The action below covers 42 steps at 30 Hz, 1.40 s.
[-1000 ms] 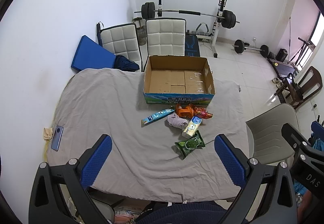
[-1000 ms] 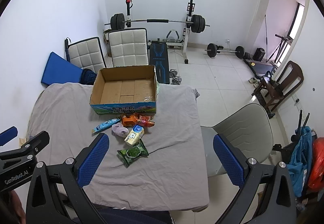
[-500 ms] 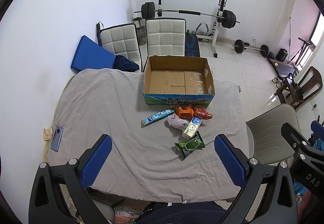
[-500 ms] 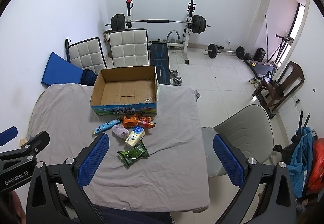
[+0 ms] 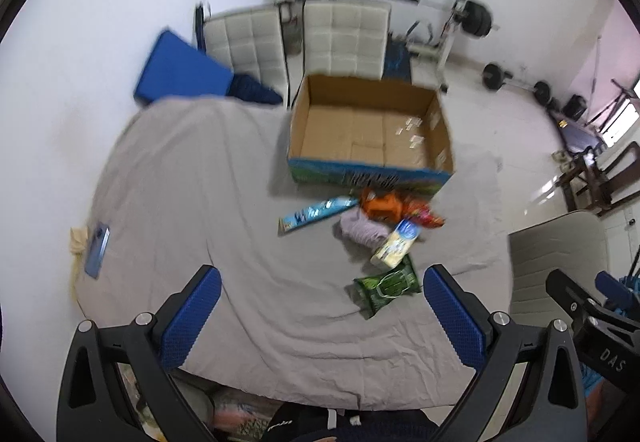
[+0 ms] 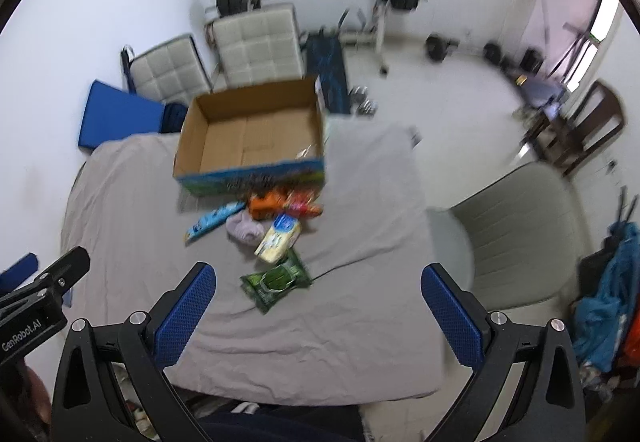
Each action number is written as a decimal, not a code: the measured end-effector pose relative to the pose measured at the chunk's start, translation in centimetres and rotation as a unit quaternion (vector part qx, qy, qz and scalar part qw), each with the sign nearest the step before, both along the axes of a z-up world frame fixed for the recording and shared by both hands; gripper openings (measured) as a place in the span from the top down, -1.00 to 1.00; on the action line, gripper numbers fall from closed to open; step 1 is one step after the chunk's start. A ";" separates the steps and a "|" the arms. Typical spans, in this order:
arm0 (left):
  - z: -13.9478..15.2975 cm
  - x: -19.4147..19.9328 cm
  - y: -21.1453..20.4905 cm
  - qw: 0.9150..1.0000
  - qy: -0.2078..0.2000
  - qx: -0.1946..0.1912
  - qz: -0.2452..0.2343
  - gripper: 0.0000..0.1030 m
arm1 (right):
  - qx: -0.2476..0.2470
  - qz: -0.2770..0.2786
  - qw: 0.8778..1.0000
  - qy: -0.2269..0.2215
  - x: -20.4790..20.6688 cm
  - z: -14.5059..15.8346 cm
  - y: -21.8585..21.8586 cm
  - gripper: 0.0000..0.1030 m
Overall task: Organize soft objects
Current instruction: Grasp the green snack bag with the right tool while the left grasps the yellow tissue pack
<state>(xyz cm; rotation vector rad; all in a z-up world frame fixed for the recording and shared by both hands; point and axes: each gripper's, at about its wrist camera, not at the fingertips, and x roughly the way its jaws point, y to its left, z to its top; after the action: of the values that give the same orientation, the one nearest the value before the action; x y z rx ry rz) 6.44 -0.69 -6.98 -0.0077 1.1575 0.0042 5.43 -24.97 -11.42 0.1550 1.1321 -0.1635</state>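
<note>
An open empty cardboard box (image 5: 368, 132) (image 6: 252, 134) stands at the far side of the grey-clothed table (image 5: 200, 202). In front of it lie a green packet (image 5: 386, 286) (image 6: 276, 280), a yellow-white packet (image 5: 396, 244) (image 6: 279, 238), a lilac soft cloth lump (image 5: 360, 230) (image 6: 243, 228), an orange item (image 5: 380, 204), a red packet (image 5: 424, 214) and a blue tube (image 5: 316, 212) (image 6: 212, 220). My left gripper (image 5: 320, 318) and right gripper (image 6: 316, 314) are both open and empty, hovering above the table's near edge.
A phone (image 5: 97, 250) lies at the table's left edge. Two white padded chairs (image 5: 344, 38) and a blue mat (image 5: 176, 70) stand behind the table. A grey chair (image 6: 516, 230) is at the right. Gym weights (image 5: 472, 18) stand at the back.
Both grippers have moved forward and down toward the table; the box and the pile look larger and the views are motion-blurred. Nothing on the table has moved.
</note>
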 end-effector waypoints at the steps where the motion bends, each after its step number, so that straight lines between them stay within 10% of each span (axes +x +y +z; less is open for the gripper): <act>1: -1.5 0.7 0.0 1.000 0.012 0.005 0.000 -1.00 | 0.006 -0.003 1.000 0.015 0.9 -1.7 -0.3 -1.00; 10: -16.2 4.8 0.0 0.989 0.143 0.047 0.010 -1.00 | 0.135 -0.052 0.966 0.213 7.5 -24.3 -1.7 -0.97; 18: -21.0 5.3 0.5 0.984 0.168 0.054 0.002 -1.00 | 0.247 -0.127 0.924 0.264 9.2 -36.4 1.4 -0.74; 20: -21.1 5.6 0.4 0.988 0.145 0.054 -0.005 -1.00 | 0.245 -0.125 0.922 0.271 9.6 -37.6 2.2 -0.19; 23: -20.9 5.8 0.2 0.992 0.108 0.048 -0.035 -1.00 | 0.230 -0.111 0.926 0.279 9.6 -37.9 2.7 -0.01; 32: -21.7 8.6 -6.6 0.982 0.072 -0.023 -0.173 -1.00 | 0.079 -0.046 0.952 0.291 7.4 -34.9 -3.1 0.03; 42: -27.9 12.5 -16.5 0.950 0.170 0.013 -0.263 -0.85 | 0.065 -0.060 0.949 0.302 7.3 -34.9 -7.8 0.04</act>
<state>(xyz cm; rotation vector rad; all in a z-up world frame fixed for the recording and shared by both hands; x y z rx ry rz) 18.94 -17.21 -34.83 0.3372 1.4747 -0.4678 12.73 -32.72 -46.27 0.3041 1.7481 -0.2557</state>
